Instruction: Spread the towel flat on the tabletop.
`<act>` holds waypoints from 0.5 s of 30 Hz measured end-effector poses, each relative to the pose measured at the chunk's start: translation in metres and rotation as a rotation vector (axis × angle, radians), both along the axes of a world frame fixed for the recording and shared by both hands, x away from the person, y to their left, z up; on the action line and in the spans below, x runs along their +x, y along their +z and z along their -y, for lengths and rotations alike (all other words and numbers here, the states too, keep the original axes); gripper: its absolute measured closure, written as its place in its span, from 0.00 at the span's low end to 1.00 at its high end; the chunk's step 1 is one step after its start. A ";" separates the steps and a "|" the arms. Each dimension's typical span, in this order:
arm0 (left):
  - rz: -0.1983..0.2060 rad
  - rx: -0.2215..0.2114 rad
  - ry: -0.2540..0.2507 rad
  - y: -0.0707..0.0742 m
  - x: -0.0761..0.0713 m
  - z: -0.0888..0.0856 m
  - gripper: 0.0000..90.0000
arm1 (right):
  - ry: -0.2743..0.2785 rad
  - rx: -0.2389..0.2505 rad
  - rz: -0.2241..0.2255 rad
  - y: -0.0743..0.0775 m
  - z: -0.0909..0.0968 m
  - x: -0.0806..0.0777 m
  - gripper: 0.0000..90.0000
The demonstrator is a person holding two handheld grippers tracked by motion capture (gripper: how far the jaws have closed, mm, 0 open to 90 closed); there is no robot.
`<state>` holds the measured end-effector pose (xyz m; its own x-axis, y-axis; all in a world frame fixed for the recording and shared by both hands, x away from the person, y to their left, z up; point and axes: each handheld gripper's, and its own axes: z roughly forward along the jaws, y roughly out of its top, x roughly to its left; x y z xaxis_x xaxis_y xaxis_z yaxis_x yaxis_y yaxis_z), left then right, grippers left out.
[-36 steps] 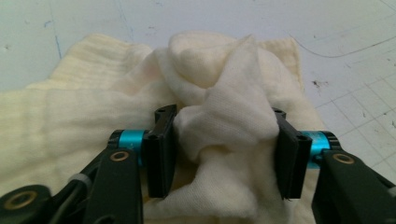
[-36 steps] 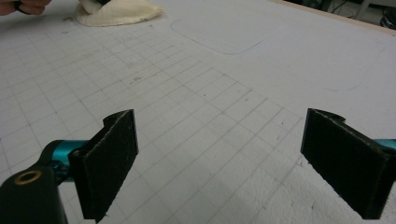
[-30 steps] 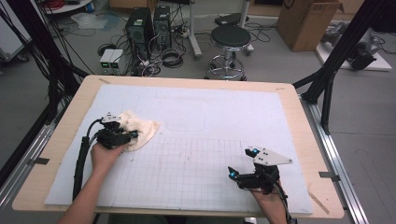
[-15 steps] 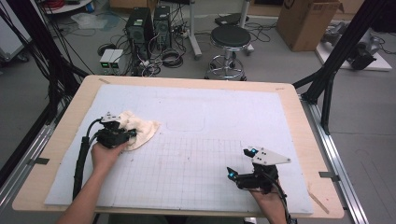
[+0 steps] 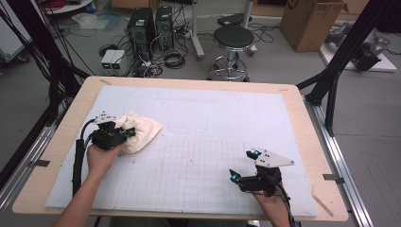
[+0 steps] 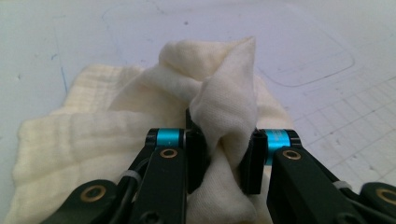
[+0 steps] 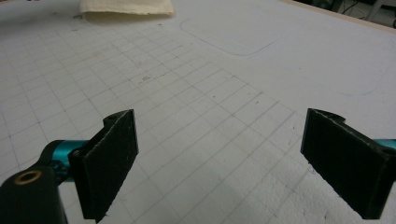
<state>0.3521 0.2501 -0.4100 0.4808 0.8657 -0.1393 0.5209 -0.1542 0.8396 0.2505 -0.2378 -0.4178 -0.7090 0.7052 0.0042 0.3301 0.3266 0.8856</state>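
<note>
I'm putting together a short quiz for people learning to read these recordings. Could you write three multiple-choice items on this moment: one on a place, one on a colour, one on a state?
1. Where on the white mat does the cloth lie?
A. at its left side
B. at its far right corner
C. in its middle

2. What colour is the cloth?
A. dark blue
B. cream
C. red

3. How does the left gripper stand to the cloth?
A. wide open beside it
B. lying on its side away from it
C. pinching a raised fold of it

Answers:
1. A: the high view shows the cloth near the mat's left edge, far from the right gripper.
2. B: both the high view and the left gripper view show it cream.
3. C: in the left gripper view the fingers press a bunched fold from both sides, having just closed on it.
</note>
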 end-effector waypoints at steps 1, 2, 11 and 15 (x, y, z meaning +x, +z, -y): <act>0.004 0.002 -0.011 0.003 -0.002 0.002 0.85 | 0.000 0.000 0.000 0.000 0.000 0.000 0.12; 0.010 0.004 -0.024 0.006 -0.003 0.004 0.85 | 0.000 0.000 -0.002 0.000 0.000 0.000 0.12; 0.068 0.008 -0.147 0.029 -0.020 0.042 0.85 | -0.004 0.007 -0.001 0.002 0.000 -0.002 0.12; 0.082 0.021 -0.195 0.033 -0.024 0.062 0.85 | -0.003 0.010 0.009 0.002 0.001 -0.002 0.12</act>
<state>0.3281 0.1880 -0.3772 0.6484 0.7575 -0.0753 0.4094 -0.2636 0.8734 0.2488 -0.2390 -0.4158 -0.7071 0.7071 0.0052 0.3231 0.3166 0.8918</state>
